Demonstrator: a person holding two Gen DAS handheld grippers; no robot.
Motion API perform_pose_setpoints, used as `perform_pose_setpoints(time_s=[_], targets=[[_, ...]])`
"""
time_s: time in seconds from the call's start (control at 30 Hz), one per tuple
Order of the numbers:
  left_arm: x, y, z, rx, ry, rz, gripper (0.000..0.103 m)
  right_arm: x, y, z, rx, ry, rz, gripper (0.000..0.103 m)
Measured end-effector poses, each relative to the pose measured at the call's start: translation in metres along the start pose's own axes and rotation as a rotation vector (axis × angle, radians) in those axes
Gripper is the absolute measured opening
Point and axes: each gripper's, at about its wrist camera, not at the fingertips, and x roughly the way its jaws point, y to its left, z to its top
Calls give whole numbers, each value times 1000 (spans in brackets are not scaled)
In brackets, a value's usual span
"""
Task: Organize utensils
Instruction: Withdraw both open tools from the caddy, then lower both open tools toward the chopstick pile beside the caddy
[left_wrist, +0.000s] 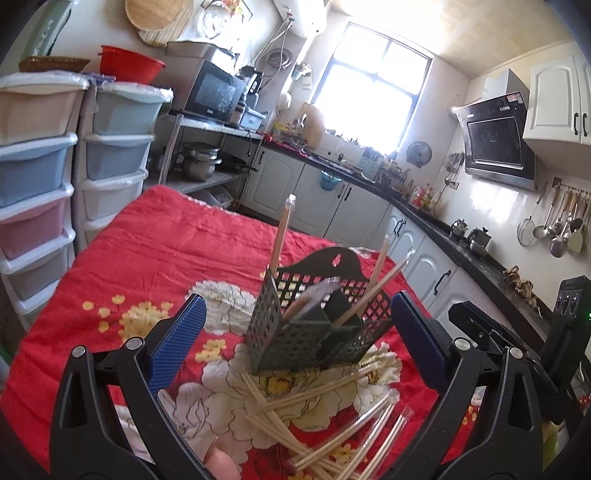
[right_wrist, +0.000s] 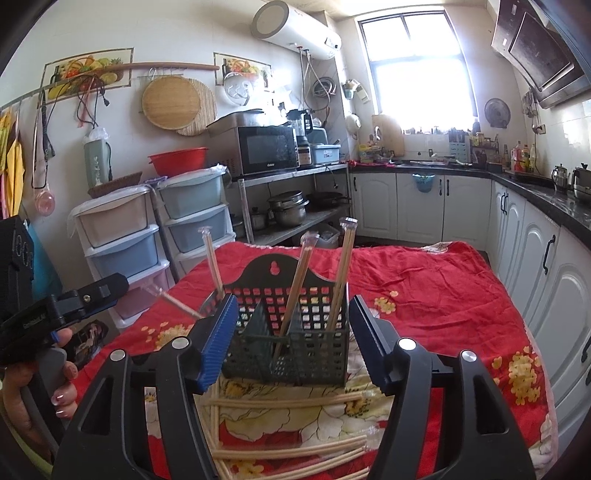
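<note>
A dark perforated utensil basket (right_wrist: 288, 350) stands upright on a red floral cloth (right_wrist: 424, 288). Several wrapped chopstick pairs (right_wrist: 295, 291) lean in its compartments. Loose bamboo chopsticks (right_wrist: 288, 402) lie scattered on the cloth in front of it. My right gripper (right_wrist: 293, 301) is open, its blue pads close beside the basket's two side walls, with the basket between them. In the left wrist view, my left gripper (left_wrist: 297, 299) is open wide, short of the basket (left_wrist: 317, 325) and above the loose chopsticks (left_wrist: 325, 417). Nothing is between its fingers.
Stacked plastic drawers (right_wrist: 122, 236) stand past the cloth's far left corner. Behind them is a metal shelf with a microwave (right_wrist: 266, 149) and pots. White cabinets under a dark counter (right_wrist: 535, 229) run along the right. A person's hand (right_wrist: 62, 387) holds the left gripper.
</note>
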Motion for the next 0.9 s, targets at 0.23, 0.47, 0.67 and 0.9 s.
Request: perform_pose_setpoints(time_s=[0.23,0.47,0.67,0.9], targets=[[4,9,-14,-16,39,14,92,0,5,-12,-4,35,12,62],[7,13,-22,-20,66,19,92,-1,7,-21,3,65,22,63],[10,17,-31,-23,93,27,92,-1,7,-30,-1,96,19,64],[16,23,-43,-40,137,26,92,1,3,-42,7,141,20,64]])
